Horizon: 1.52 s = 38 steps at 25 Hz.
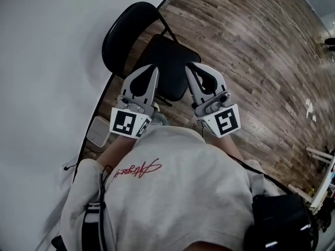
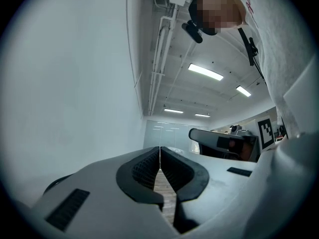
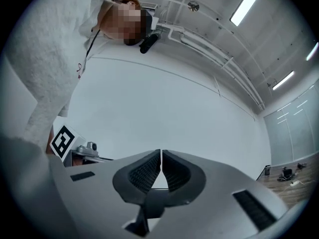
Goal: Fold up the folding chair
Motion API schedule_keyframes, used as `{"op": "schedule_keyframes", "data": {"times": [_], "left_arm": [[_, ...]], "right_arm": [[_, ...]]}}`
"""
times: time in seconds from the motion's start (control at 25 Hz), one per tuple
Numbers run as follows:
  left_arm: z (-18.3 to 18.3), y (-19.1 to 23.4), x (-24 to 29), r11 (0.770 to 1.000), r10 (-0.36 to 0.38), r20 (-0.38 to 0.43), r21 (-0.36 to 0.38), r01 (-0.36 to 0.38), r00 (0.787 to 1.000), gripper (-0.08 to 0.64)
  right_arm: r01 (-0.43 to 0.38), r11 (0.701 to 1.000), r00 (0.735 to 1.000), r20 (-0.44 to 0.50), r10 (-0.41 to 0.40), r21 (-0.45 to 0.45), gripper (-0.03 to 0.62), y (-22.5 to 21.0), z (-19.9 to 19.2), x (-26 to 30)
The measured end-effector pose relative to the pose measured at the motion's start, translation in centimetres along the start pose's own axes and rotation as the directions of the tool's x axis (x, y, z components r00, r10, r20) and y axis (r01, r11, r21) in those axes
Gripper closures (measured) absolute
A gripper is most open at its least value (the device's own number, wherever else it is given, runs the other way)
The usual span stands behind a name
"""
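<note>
Folding chair [image 1: 166, 56] stood open at floor's [image 1: 251, 61] wall edge; left gripper [image 1: 152, 68], right gripper [image 1: 190, 67] near seat, fingers pressed together, empty

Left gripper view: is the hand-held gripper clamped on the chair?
No, the left hand-held gripper has its jaws meeting tip to tip with nothing between them.

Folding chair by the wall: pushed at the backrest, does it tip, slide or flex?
Probably light: the folding chair shows a thin tube frame and a slim backrest. It likely slides on the smooth plank floor before tipping. Its open seat may pivot rather than stay stiff.
</note>
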<state>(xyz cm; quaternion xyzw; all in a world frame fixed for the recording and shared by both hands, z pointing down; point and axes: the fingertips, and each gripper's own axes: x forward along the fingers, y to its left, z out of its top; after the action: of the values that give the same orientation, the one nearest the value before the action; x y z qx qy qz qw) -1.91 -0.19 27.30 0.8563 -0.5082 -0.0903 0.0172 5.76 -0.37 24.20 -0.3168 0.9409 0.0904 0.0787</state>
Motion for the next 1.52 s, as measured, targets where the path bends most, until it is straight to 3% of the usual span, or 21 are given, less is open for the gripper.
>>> {"op": "schedule_keyframes", "data": {"times": [0.16,0.28,0.36,0.44,0.52,0.64,0.72,0.8,0.92,1.0,1.04,1.08,1.24,1.32,1.36,1.44,1.48,1.52], "left_arm": [[0.4,2.8,1.7,0.999,-0.034,-0.031,-0.032,0.033,0.999,0.541],[-0.2,3.7,2.0,0.999,0.002,-0.073,-0.036,-0.005,0.997,0.541],[-0.9,4.5,1.9,0.998,0.048,-0.082,-0.044,-0.052,0.996,0.540],[-2.3,5.9,1.9,0.991,0.105,-0.091,-0.069,-0.111,0.990,0.540],[-4.5,7.6,1.6,0.978,0.171,-0.120,-0.095,-0.183,0.978,0.536],[-8.3,10.6,0.0,0.942,0.285,-0.195,-0.122,-0.311,0.939,0.389],[-10.8,12.8,-2.1,0.897,0.383,-0.264,-0.121,-0.424,0.885,0.326],[-13.5,15.1,-5.1,0.823,0.495,-0.333,-0.116,-0.556,0.802,0.308],[-17.9,18.6,-9.2,0.661,0.647,-0.415,-0.113,-0.742,0.640,0.302],[-21.3,20.0,-11.3,0.551,0.713,-0.459,-0.102,-0.828,0.531,0.298],[-23.1,20.5,-11.8,0.512,0.731,-0.474,-0.094,-0.854,0.490,0.295],[-24.8,20.8,-12.0,0.487,0.742,-0.484,-0.085,-0.869,0.463,0.293],[-29.9,22.4,-11.2,0.436,0.781,-0.488,-0.022,-0.900,0.390,0.288],[-30.5,23.1,-10.8,0.399,0.821,-0.453,0.019,-0.917,0.347,0.284],[-30.5,23.1,-10.5,0.398,0.833,-0.434,0.042,-0.916,0.342,0.268],[-30.5,22.8,-10.0,0.433,0.838,-0.410,0.094,-0.897,0.361,0.235],[-30.6,22.7,-10.0,0.449,0.836,-0.406,0.118,-0.886,0.370,0.236],[-30.8,22.7,-10.2,0.450,0.836,-0.410,0.129,-0.884,0.365,0.236]], "right_arm": [[-0.048,0.997,0.998,0.050,0.045,0.058,0.571,0.2,0.5,4.2],[-0.044,0.986,0.999,0.007,0.043,0.160,0.569,-0.1,-0.9,4.6],[-0.035,0.984,0.998,-0.043,0.044,0.173,0.534,-0.3,-2.7,4.3],[-0.034,0.984,0.993,-0.104,0.053,0.176,0.429,-0.8,-5.2,4.2],[-0.022,0.983,0.984,-0.172,0.054,0.183,0.410,-1.7,-8.2,4.1],[0.013,0.980,0.967,-0.252,0.038,0.199,0.388,-2.9,-11.7,3.9],[0.038,0.974,0.957,-0.290,0.030,0.225,0.380,-3.1,-13.4,3.4],[0.067,0.970,0.941,-0.337,0.017,0.235,0.374,-3.1,-15.3,2.4],[0.112,0.964,0.907,-0.421,0.001,0.242,0.367,-3.6,-19.0,0.7],[0.147,0.953,0.885,-0.466,-0.007,0.265,0.367,-4.1,-21.6,-0.6],[0.167,0.947,0.875,-0.483,-0.014,0.276,0.367,-4.4,-23.0,-1.1],[0.185,0.941,0.866,-0.500,-0.021,0.282,0.367,-4.7,-24.3,-1.7],[0.247,0.926,0.805,-0.593,-0.033,0.284,0.367,-5.6,-30.5,-4.5],[0.324,0.888,0.774,-0.631,-0.051,0.326,0.365,-6.2,-34.3,-6.5],[0.374,0.857,0.763,-0.642,-0.068,0.355,0.362,-6.6,-36.0,-7.6],[0.466,0.792,0.737,-0.668,-0.102,0.394,0.357,-7.3,-39.2,-9.9],[0.500,0.768,0.719,-0.686,-0.110,0.401,0.356,-7.4,-40.6,-11.0],[0.521,0.753,0.701,-0.705,-0.109,0.402,0.356,-7.4,-41.9,-11.9]]}}
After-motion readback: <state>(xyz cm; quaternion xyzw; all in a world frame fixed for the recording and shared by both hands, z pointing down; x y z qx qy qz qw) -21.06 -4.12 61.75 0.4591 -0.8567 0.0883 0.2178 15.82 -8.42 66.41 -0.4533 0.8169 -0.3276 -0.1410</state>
